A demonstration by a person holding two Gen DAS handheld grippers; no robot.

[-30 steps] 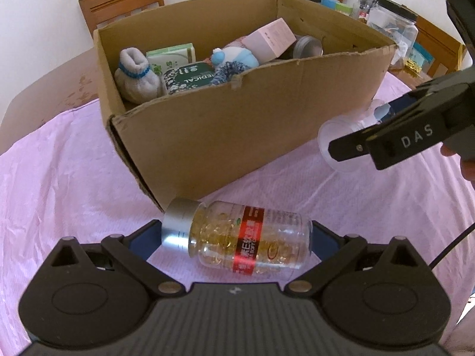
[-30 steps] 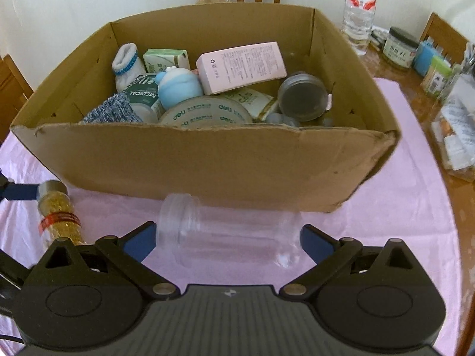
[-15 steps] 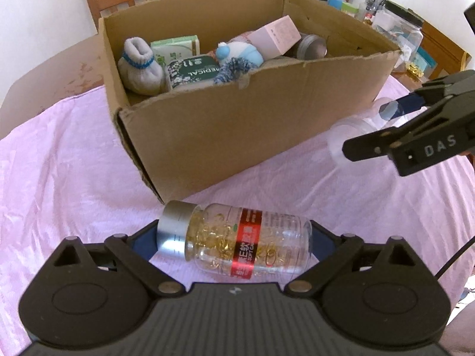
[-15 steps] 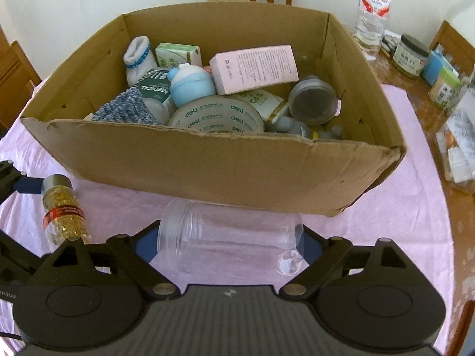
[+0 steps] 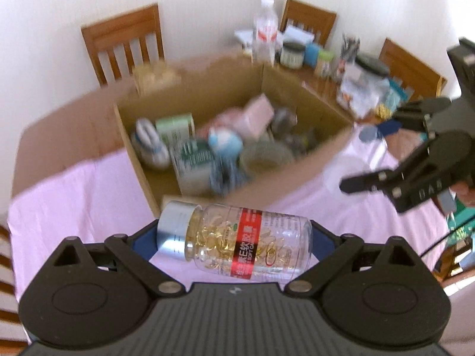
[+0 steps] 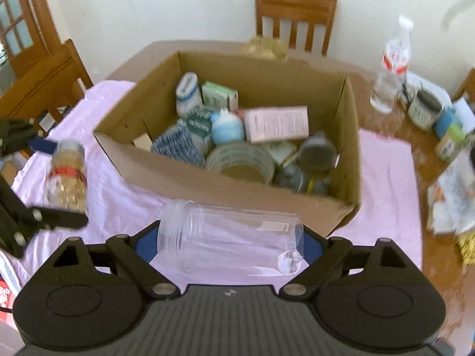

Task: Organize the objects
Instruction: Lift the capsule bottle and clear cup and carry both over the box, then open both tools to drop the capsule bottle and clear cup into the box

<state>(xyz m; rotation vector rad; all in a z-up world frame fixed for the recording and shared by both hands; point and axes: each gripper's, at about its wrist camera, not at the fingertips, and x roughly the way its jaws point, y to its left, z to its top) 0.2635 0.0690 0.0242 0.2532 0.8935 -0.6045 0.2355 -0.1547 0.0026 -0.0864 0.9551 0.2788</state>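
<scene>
My left gripper [image 5: 234, 238] is shut end to end on a clear capsule bottle [image 5: 249, 246] with a silver cap and a red label band, held sideways above the pink cloth. An empty clear plastic jar [image 6: 231, 237] lies sideways in my right gripper [image 6: 230, 244], whose pads press on both of its ends. Each gripper shows in the other's view: the right gripper [image 5: 371, 154] at the right, the left gripper [image 6: 56, 184] with the capsule bottle [image 6: 66, 178] at the left. An open cardboard box [image 6: 207, 184] holding several items stands just beyond both.
A pink cloth [image 6: 383, 178] covers the wooden table around the cardboard box [image 5: 297, 178]. A water bottle [image 6: 392, 65], jars and packets crowd the table's right side. Wooden chairs [image 6: 294, 20] [image 5: 124, 44] stand behind it, another at the left.
The right jaws closed onto the clear jar. Both grippers then rose off the cloth with their loads, so the box now sits lower and farther away in both views.
</scene>
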